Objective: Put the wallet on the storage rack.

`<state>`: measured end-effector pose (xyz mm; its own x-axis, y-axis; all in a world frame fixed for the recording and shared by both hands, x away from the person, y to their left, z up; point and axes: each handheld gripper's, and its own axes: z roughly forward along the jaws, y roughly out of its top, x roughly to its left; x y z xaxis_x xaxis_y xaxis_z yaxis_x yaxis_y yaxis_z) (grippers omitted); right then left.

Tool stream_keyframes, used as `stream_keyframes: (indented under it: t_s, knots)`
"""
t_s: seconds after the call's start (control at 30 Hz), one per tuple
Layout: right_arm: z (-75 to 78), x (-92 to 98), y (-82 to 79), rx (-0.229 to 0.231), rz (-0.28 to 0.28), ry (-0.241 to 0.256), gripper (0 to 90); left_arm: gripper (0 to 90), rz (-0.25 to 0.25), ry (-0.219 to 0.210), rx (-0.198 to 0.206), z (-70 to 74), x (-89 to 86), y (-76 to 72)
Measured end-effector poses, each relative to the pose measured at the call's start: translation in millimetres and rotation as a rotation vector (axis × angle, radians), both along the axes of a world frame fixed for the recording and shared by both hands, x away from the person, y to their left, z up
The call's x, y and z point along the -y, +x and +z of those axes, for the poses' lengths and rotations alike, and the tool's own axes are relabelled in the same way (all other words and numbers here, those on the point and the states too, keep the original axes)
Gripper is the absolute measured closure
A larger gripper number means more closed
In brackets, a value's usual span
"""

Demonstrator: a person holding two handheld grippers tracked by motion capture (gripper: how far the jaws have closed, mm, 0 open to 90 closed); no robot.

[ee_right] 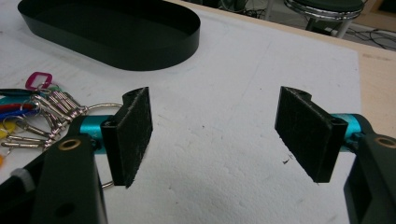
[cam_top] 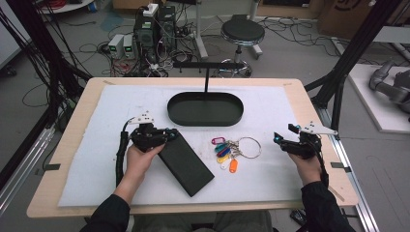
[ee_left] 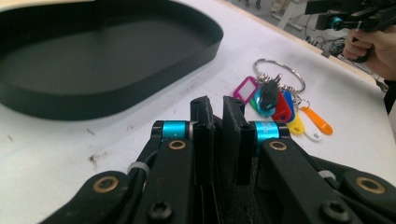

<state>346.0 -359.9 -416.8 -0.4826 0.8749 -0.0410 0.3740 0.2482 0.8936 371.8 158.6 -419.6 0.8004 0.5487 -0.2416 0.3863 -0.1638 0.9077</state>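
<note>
A flat black rectangular case (cam_top: 188, 166) lies slantwise on the white mat, left of centre. My left gripper (cam_top: 170, 134) is at its upper end; in the left gripper view its jaws (ee_left: 217, 105) stand almost together, with the case's dark edge between them. A bunch of keys (cam_top: 227, 152) with coloured tags and a large ring lies in the middle of the mat, also seen as the key bunch (ee_left: 275, 100) just beyond the left jaws. My right gripper (cam_top: 283, 140) hovers at the mat's right side, open and holding nothing, its pads (ee_right: 133, 133) wide apart over bare mat.
A black oval tray (cam_top: 205, 123) sits at the back centre of the mat, with a thin black stand behind it. The tray's wall (ee_right: 140, 56) lies to the far left of the right gripper. The wooden table edge (cam_top: 309, 111) runs along the right.
</note>
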Motion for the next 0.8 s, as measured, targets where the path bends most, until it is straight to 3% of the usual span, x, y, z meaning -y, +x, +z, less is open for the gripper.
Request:
stream_keyframes:
  t_s: [0.27, 0.5, 0.8]
  knots:
    - [8.9, -12.6, -6.4, 0.039, 0.017, 0.055, 27.8, 82.9, -0.022, -0.064, 0.112, 10.4, -2.9, -13.6]
    - [12.4, -38.3, -12.6, 0.054, 0.113, 0.064, 27.8, 83.1, -0.049, -0.104, 0.2, 20.8, -3.8, -23.1]
    - [11.4, -72.5, -17.4, 0.019, 0.244, 0.111, 27.7, 83.2, -0.089, -0.132, 0.275, 27.3, -6.8, -30.3]
